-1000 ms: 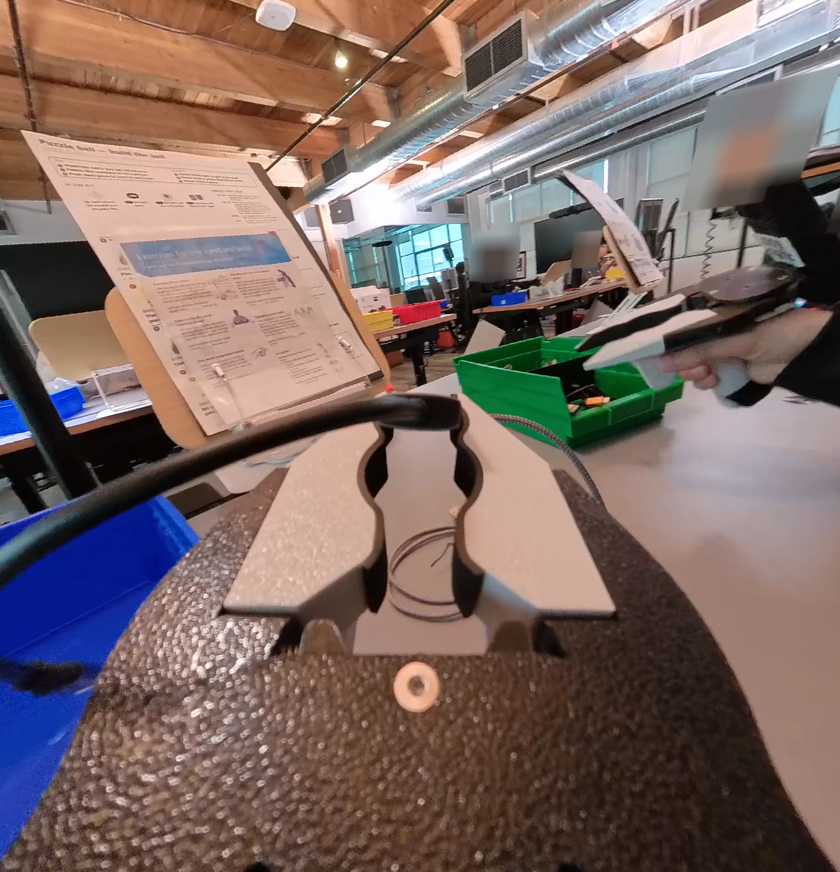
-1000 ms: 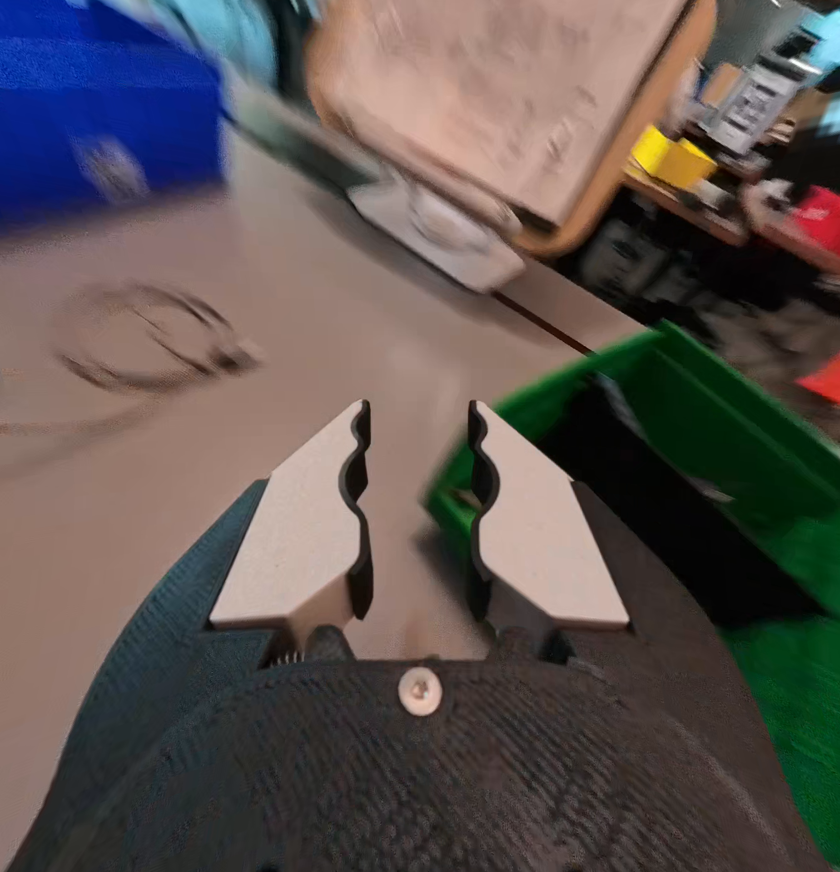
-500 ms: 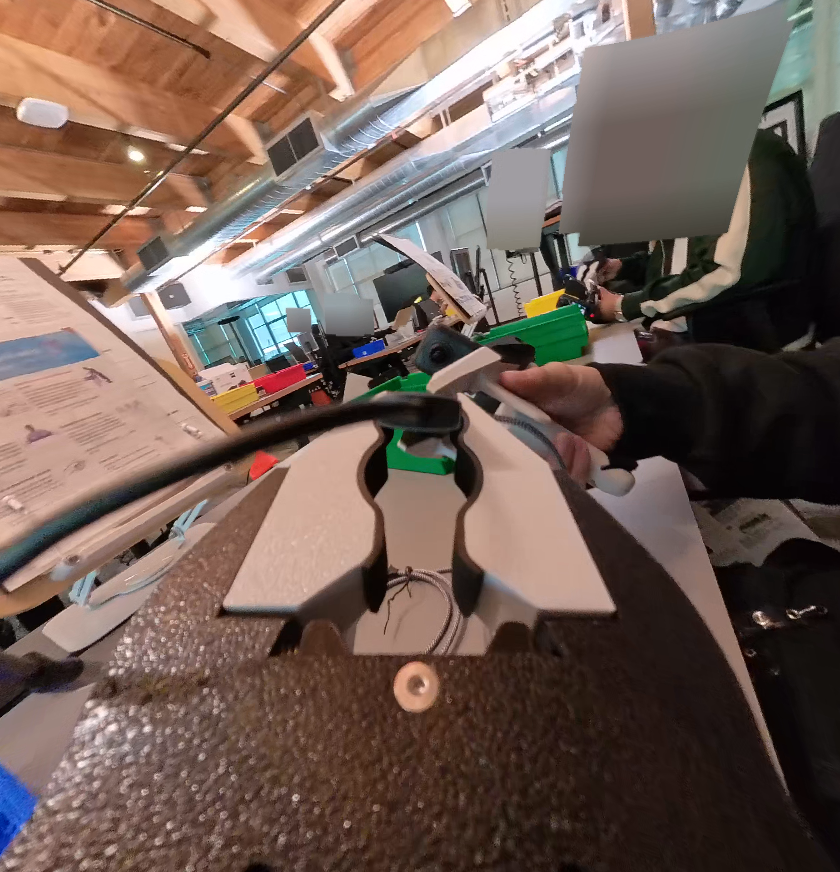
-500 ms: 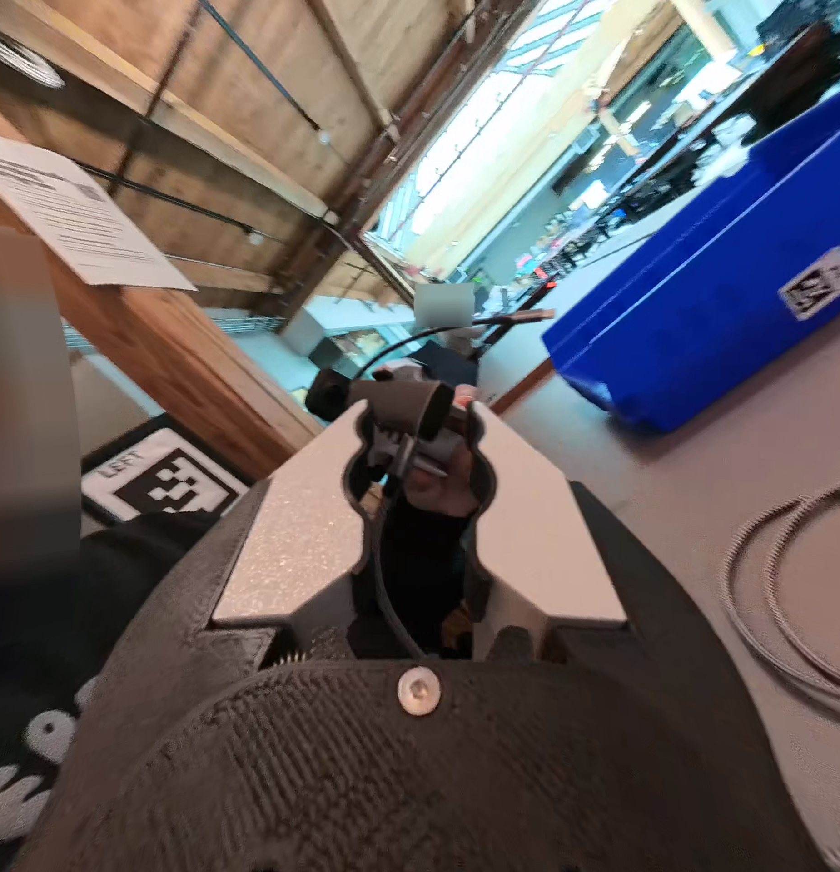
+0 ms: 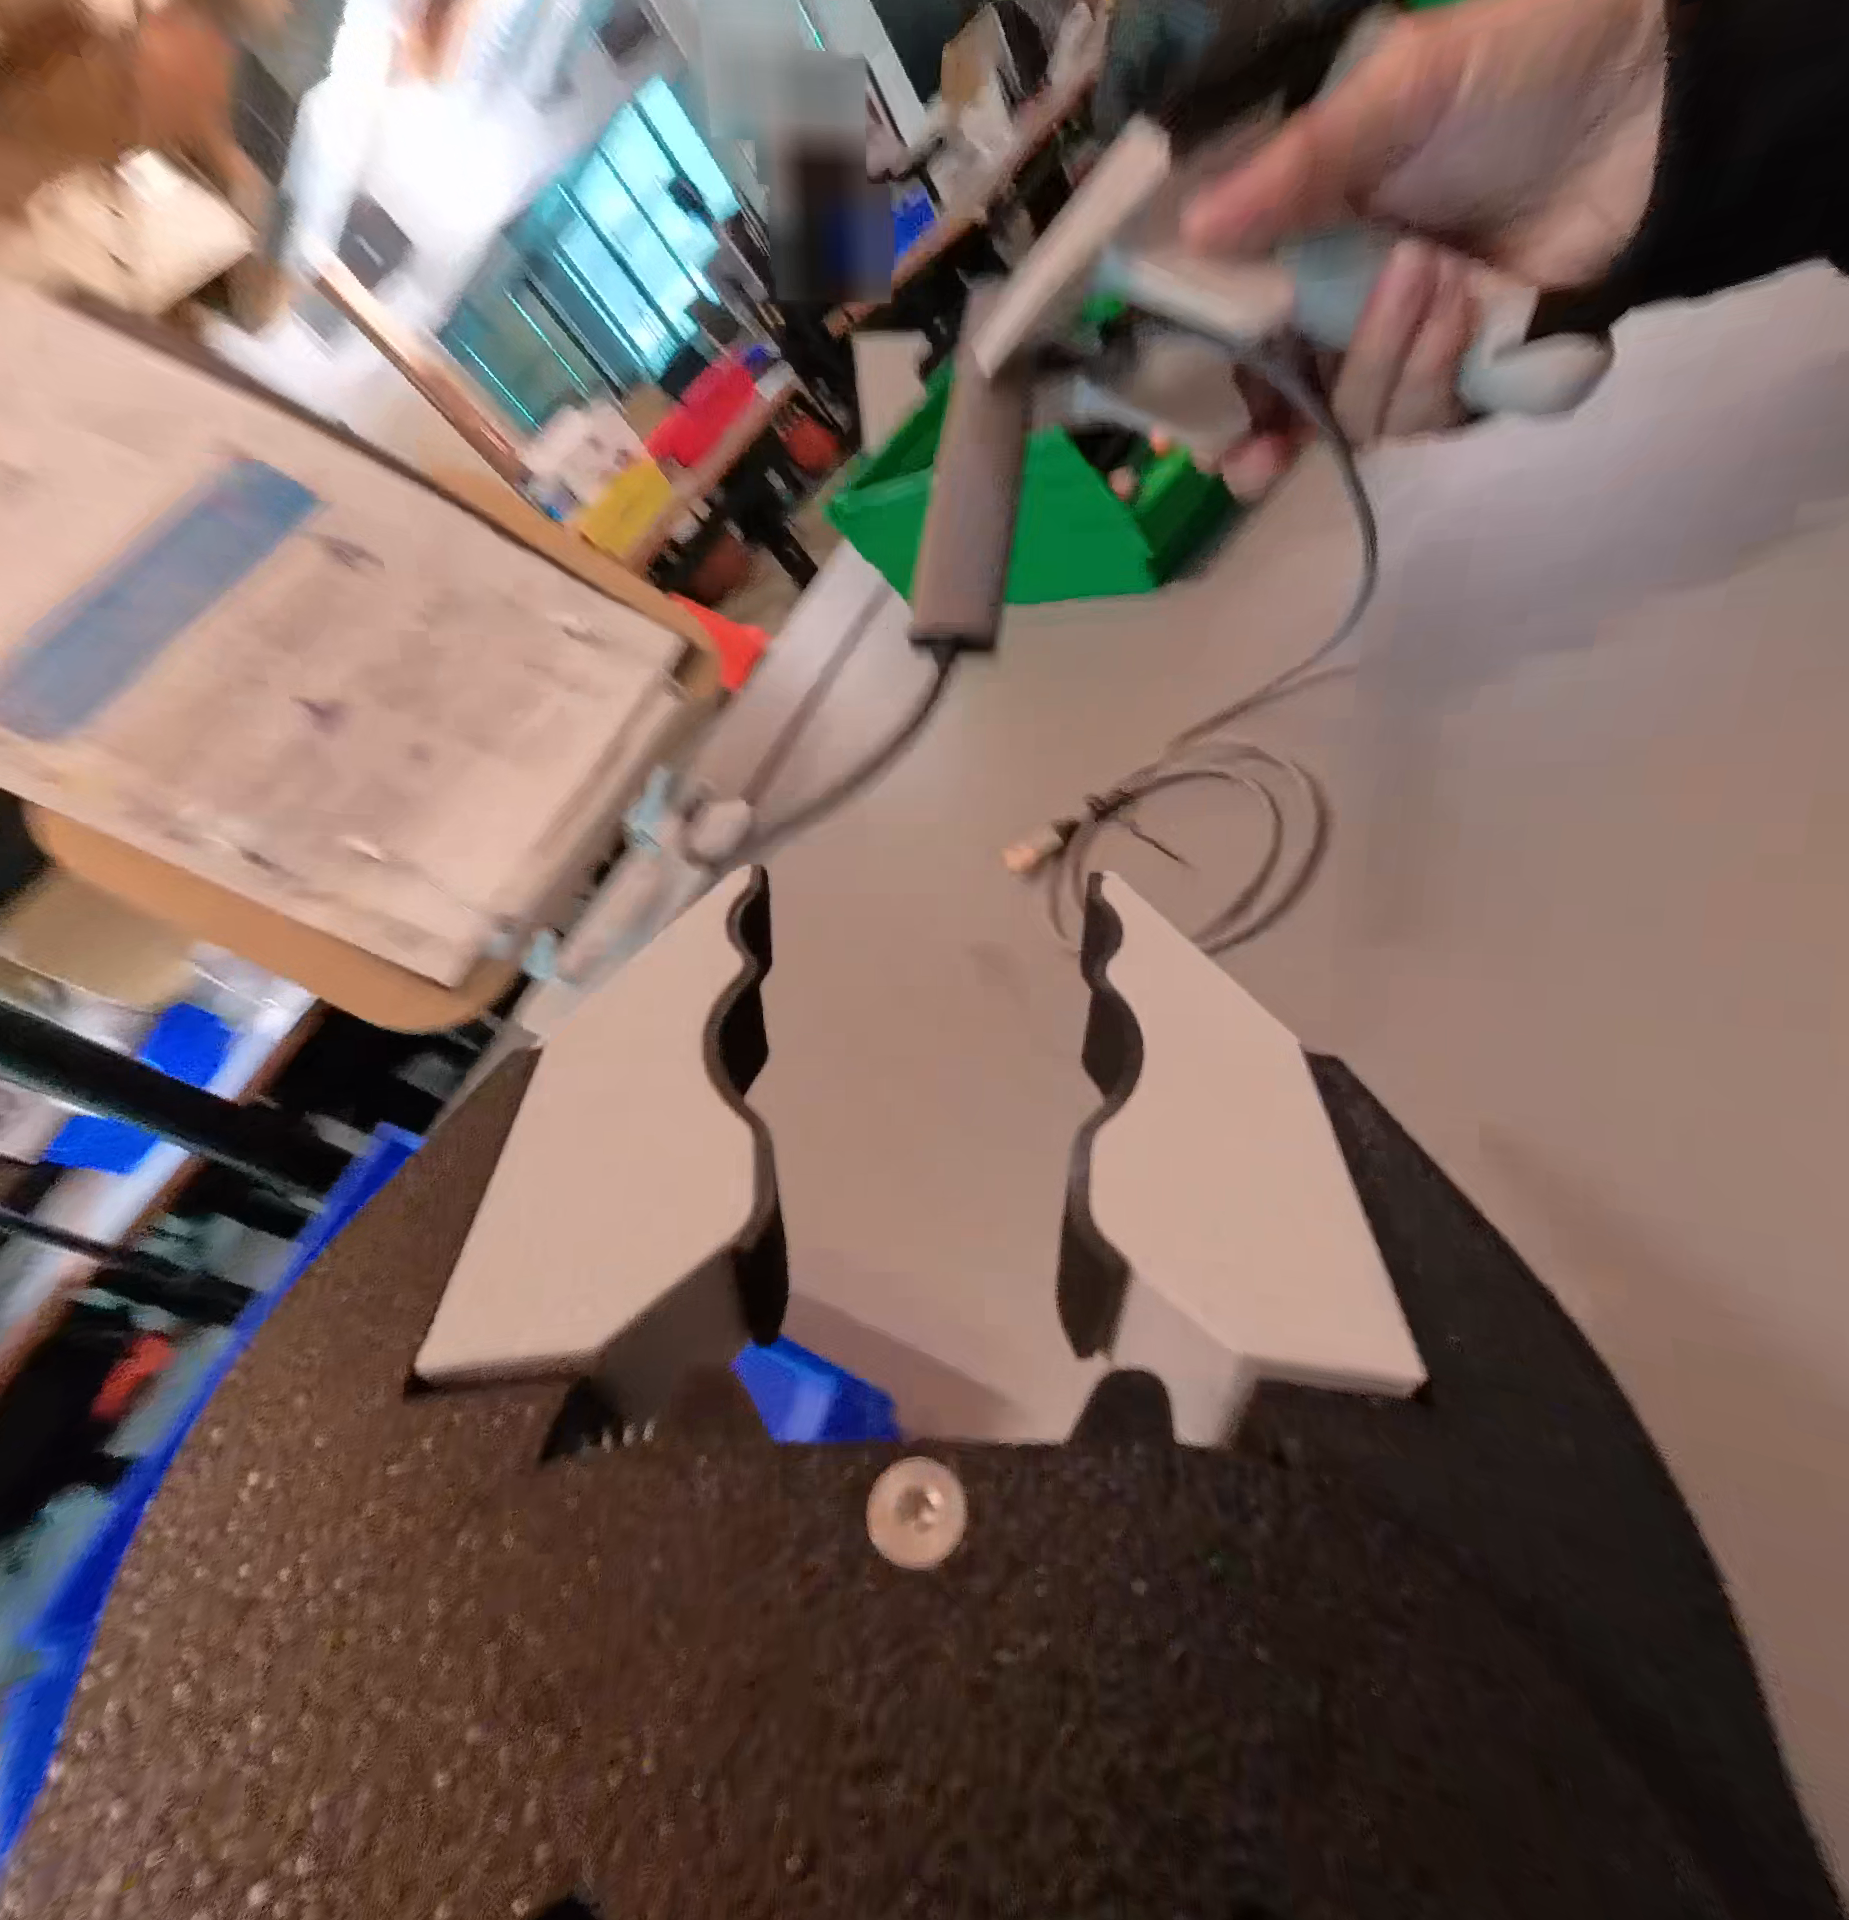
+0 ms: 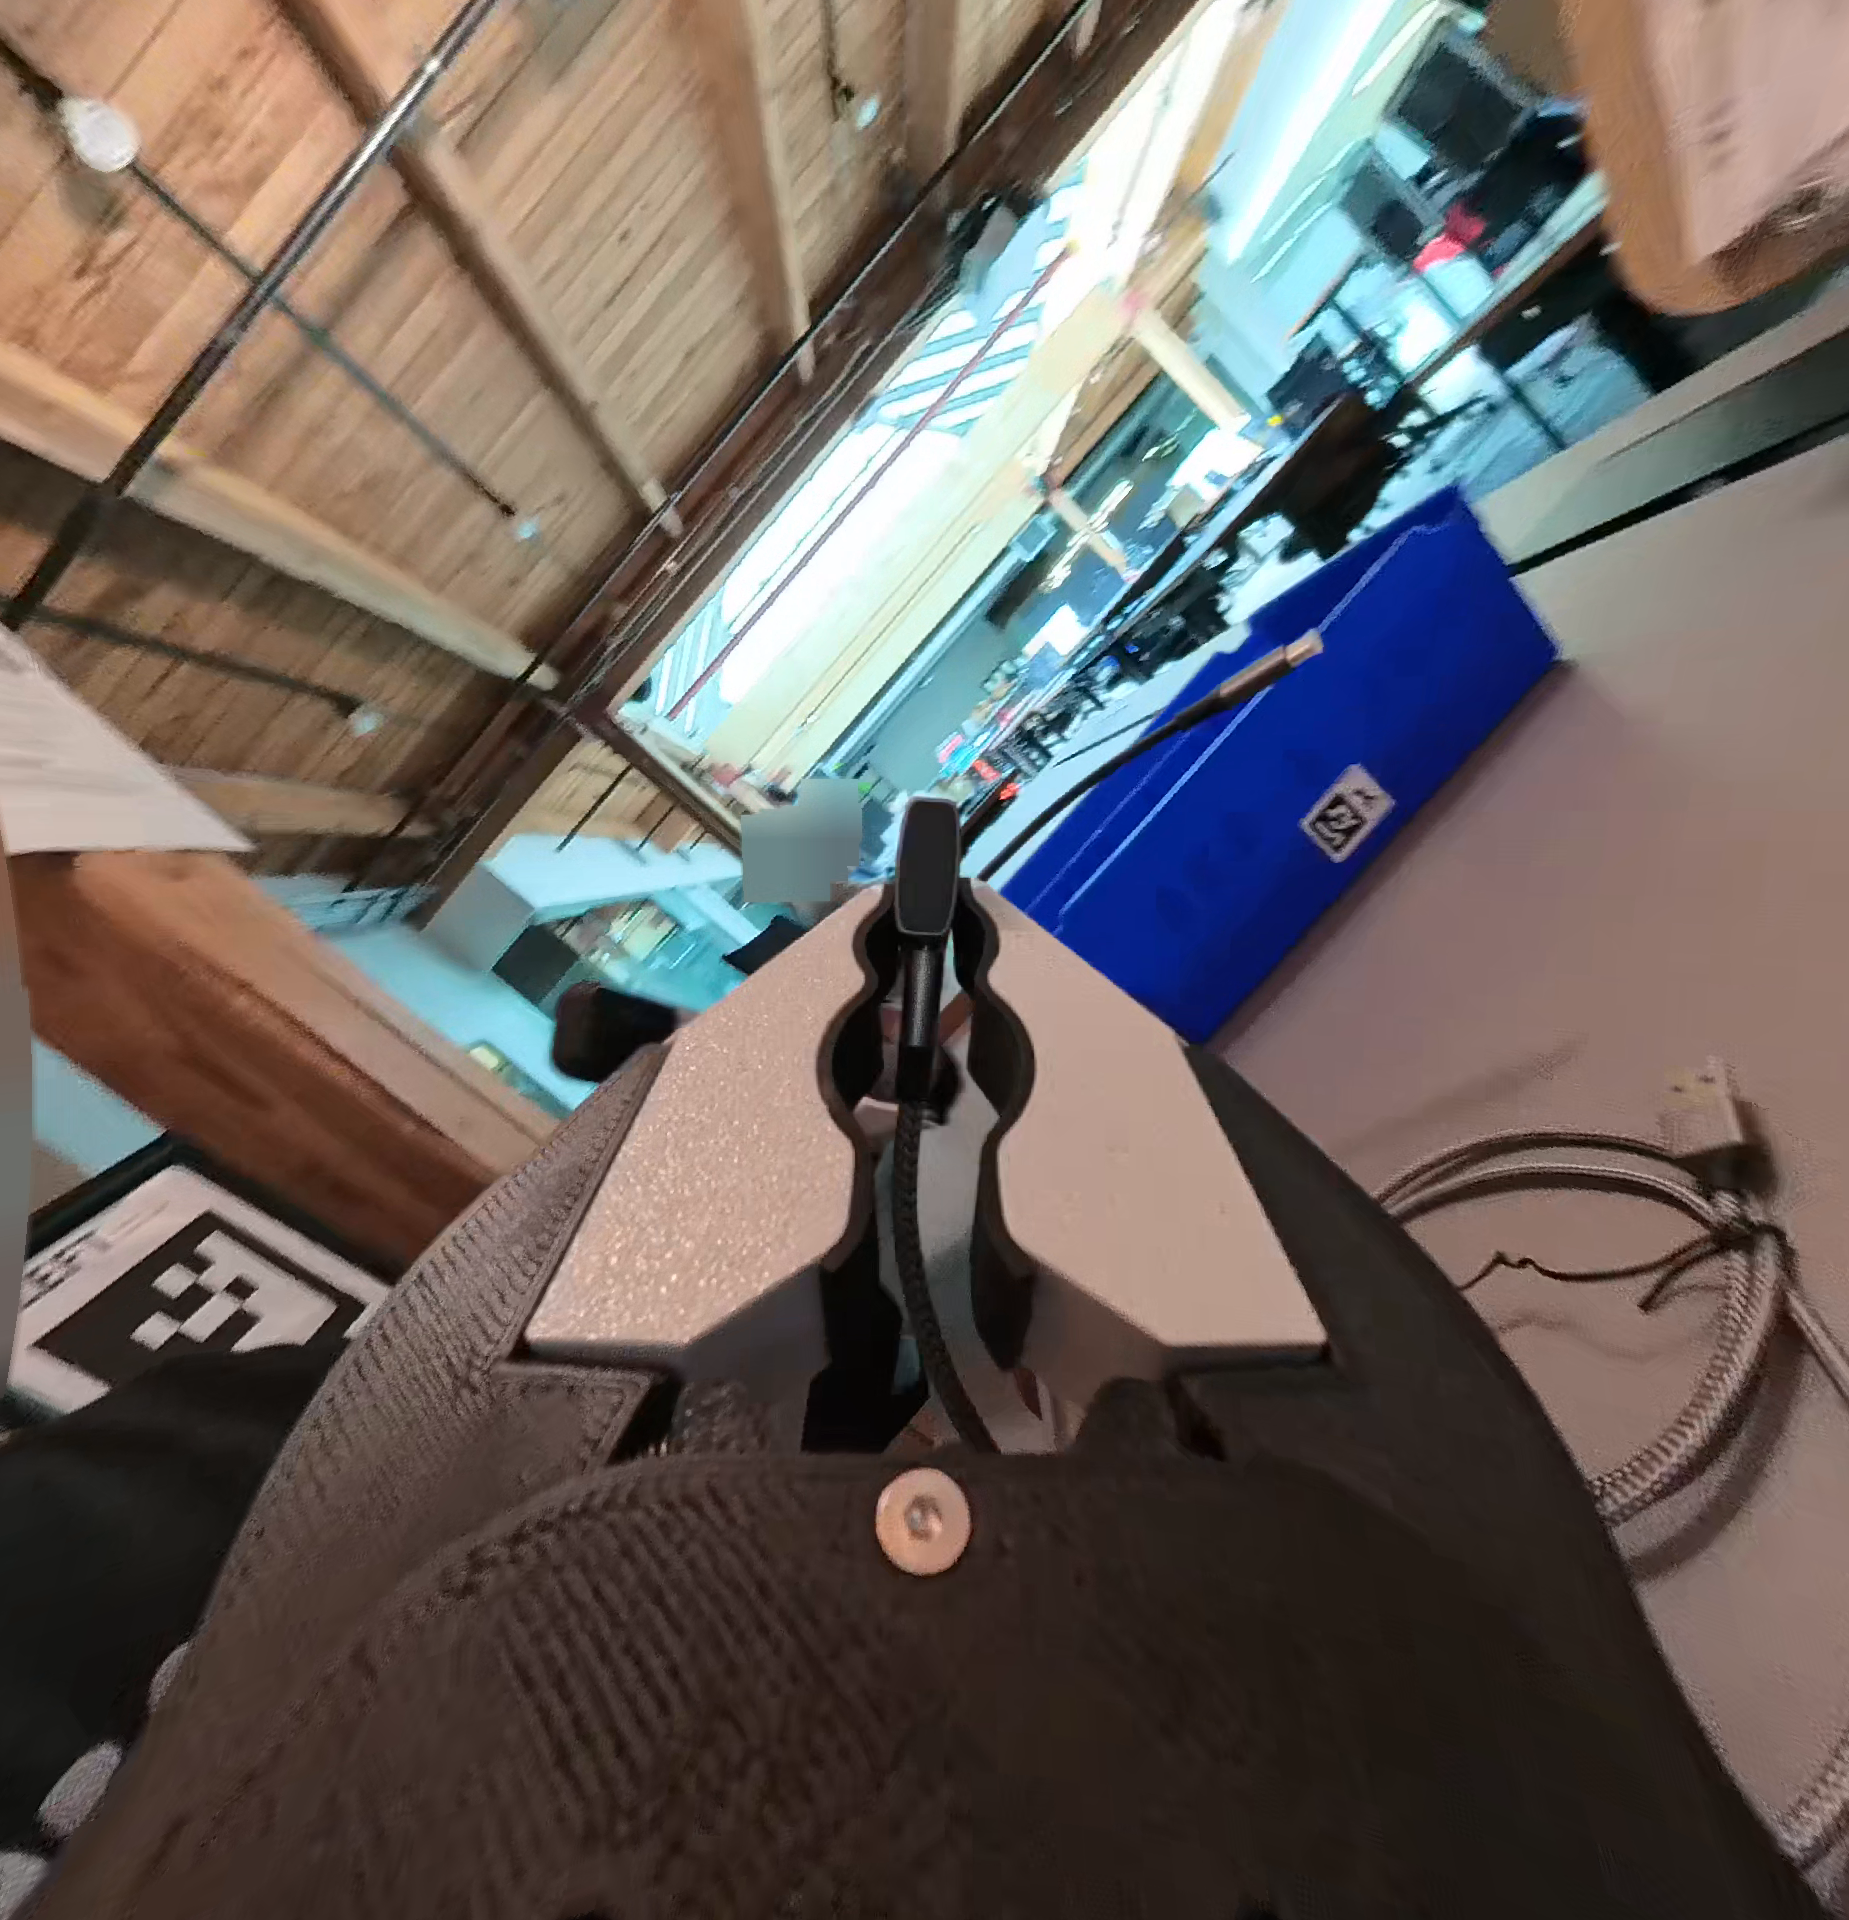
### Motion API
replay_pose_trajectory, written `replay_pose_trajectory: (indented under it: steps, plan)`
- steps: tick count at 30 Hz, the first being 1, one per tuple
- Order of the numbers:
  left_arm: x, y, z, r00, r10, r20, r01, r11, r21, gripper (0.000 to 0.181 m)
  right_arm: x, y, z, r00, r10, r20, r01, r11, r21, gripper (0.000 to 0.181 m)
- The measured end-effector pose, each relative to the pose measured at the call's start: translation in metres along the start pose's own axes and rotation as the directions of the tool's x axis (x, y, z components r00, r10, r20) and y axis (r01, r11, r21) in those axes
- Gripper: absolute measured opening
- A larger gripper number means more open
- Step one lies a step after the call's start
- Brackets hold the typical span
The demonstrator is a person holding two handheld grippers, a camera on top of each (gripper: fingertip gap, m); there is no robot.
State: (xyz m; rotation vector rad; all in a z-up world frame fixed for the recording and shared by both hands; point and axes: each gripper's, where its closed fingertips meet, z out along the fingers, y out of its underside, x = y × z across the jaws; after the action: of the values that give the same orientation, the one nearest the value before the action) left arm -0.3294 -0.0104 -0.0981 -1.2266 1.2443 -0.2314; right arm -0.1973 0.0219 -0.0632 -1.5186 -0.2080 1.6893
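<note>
Two grippers show at this moment, and we find them in opposite states. Our left gripper (image 5: 925, 1039) is released, its jaws spread wide with only bare worktop (image 5: 1574, 935) between them, low in the centre of the left wrist frame. Just past its fingertips a thin coiled cable (image 5: 1252, 831) lies flat on the worktop, its small plug turned toward the left. Our right gripper (image 6: 925, 935) is clenched on the plug (image 6: 922, 862) of a dark braided cable (image 6: 925, 1195); the plug stands upright above the fingertips while the cable runs down between the jaws, likely pinched near its end so that the plug stays steady. In the upper right of the left wrist frame that same gripper is seen in a hand (image 5: 1471, 135), with the cable hanging down in a loose loop. At the right edge of the right wrist frame a grey braided coil (image 6: 1678, 1351) rests on the worktop, near a blue bin (image 6: 1263, 810). A green bin (image 5: 1055, 520) sits farther back in the left wrist frame
</note>
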Motion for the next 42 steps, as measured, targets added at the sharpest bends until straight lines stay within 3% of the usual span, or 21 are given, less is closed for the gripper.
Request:
replay_pose_trajectory:
  steps: [4, 7, 12, 15, 21, 25, 27, 30, 33, 36, 39, 42]
  plan:
    - [0.013, -0.046, 0.003, 0.997, 0.072, 0.028, -0.075, 0.985, 0.156, 0.061, 0.006, 0.013, 0.007, 0.999, 0.043, -0.011, -0.043, 0.999, -0.029, 0.008]
    - [0.027, -0.040, 0.024, 0.992, 0.119, 0.042, -0.123, 0.985, 0.116, 0.071, 0.000, 0.035, 0.025, 0.997, 0.076, 0.013, -0.075, 0.993, -0.088, 0.009]
    - [0.030, -0.025, 0.044, 0.976, 0.185, 0.116, -0.188, 0.982, 0.018, 0.054, -0.009, 0.055, 0.039, 0.994, 0.102, 0.035, -0.097, 0.986, -0.132, 0.009]
    - [0.027, -0.019, 0.047, 0.981, 0.134, 0.139, -0.136, 0.991, 0.002, 0.044, -0.007, 0.056, 0.040, 0.996, 0.088, 0.020, -0.085, 0.988, -0.126, 0.008]
    - [0.025, -0.025, 0.049, 0.986, 0.031, 0.166, -0.047, 0.994, 0.095, 0.023, -0.009, 0.053, 0.041, 0.993, 0.117, 0.035, -0.113, 0.989, -0.094, 0.008]
    - [0.024, -0.031, 0.047, 0.981, -0.065, 0.183, 0.032, 0.984, 0.176, 0.021, -0.011, 0.052, 0.041, 0.990, 0.128, 0.060, -0.122, 0.989, -0.086, 0.008]
    - [0.023, -0.034, 0.047, 0.976, -0.090, 0.196, 0.053, 0.981, 0.188, 0.021, -0.017, 0.051, 0.040, 0.992, 0.069, 0.102, -0.060, 0.995, -0.085, 0.009]
    - [0.013, -0.029, 0.045, 0.958, -0.184, 0.220, 0.147, 0.974, 0.175, 0.021, -0.018, 0.045, 0.038, 0.982, -0.176, 0.066, 0.180, 0.982, -0.055, 0.034]
    - [0.004, -0.017, 0.045, 0.928, -0.318, 0.196, 0.290, 0.943, 0.162, 0.021, -0.011, 0.039, 0.034, 0.873, -0.480, -0.082, 0.474, 0.876, -0.083, 0.056]
    - [0.003, -0.007, 0.046, 0.899, -0.408, 0.159, 0.390, 0.911, 0.134, 0.021, -0.013, 0.037, 0.032, 0.653, -0.743, -0.151, 0.728, 0.670, -0.145, 0.054]
    - [0.005, -0.005, 0.047, 0.880, -0.457, 0.130, 0.444, 0.888, 0.121, 0.021, -0.010, 0.036, 0.032, 0.462, -0.863, -0.204, 0.845, 0.498, -0.194, 0.042]
    - [0.010, -0.007, 0.049, 0.882, -0.458, 0.109, 0.448, 0.888, 0.105, 0.021, -0.004, 0.037, 0.033, 0.413, -0.883, -0.225, 0.861, 0.459, -0.221, 0.034]
